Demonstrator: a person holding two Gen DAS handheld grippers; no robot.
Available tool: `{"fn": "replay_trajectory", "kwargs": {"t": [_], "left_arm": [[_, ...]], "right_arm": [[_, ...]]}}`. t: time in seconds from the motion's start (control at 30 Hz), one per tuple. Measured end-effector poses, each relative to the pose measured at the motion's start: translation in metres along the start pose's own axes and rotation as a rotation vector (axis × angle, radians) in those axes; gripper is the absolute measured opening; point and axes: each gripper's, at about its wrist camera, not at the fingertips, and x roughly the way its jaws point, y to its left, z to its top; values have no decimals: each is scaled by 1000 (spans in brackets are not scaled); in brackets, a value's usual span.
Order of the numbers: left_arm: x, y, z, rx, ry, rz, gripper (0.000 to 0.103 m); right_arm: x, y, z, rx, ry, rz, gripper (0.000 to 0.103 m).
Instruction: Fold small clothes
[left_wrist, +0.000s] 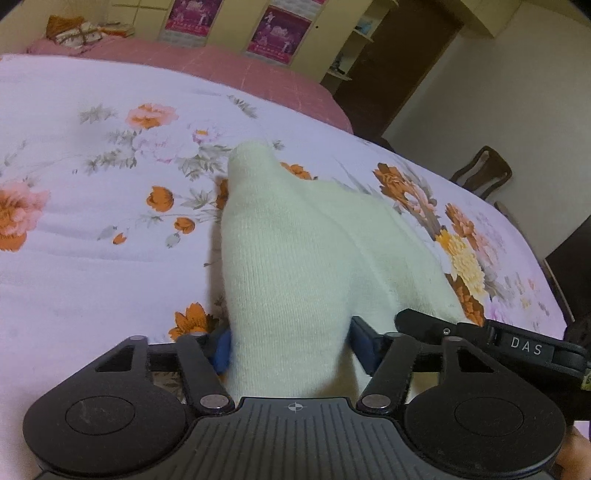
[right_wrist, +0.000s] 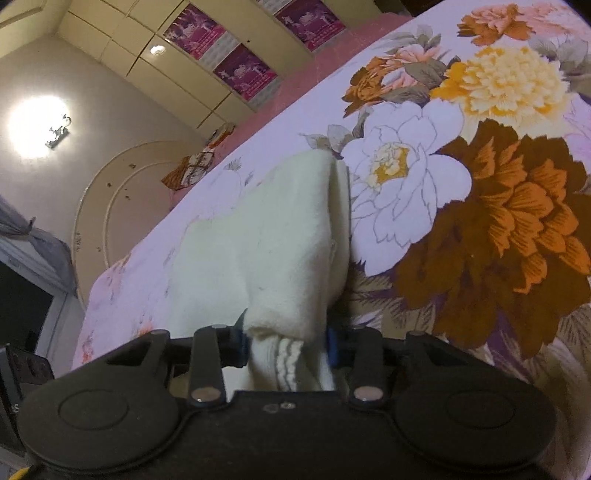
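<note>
A cream knitted sock (left_wrist: 295, 240) lies on the floral bedsheet (left_wrist: 92, 258), its toe pointing away from me. My left gripper (left_wrist: 291, 347) is shut on the near end, its blue pads (left_wrist: 221, 350) pressing the cloth from both sides. In the right wrist view the same cream sock (right_wrist: 266, 240) shows a grey-striped cuff bunched at the jaws. My right gripper (right_wrist: 284, 343) is shut on that bunched end, blue pads (right_wrist: 238, 347) against it. The black right gripper body (left_wrist: 480, 332) reaches in just right of the left one. A second cream layer peeks out under the sock's far edge.
A stack of folded patterned clothes (left_wrist: 81, 31) sits on the pink cover (left_wrist: 221, 59) at the bed's far side. A wooden chair (left_wrist: 484, 170) stands beyond the bed's right edge. Cupboards with magenta posters (left_wrist: 280, 33) line the far wall.
</note>
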Motion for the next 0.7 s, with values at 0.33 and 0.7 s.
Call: {"fn": "replay_trajectory", "kwargs": {"t": [0.33, 0.7], "left_arm": [[-43, -2, 6, 70, -59, -30, 46], [-146, 103, 21, 31, -148, 39, 46]], "right_arm": [[-24, 36, -1, -29, -70, 41, 32], [9, 138, -20, -90, -47, 156, 32]]}}
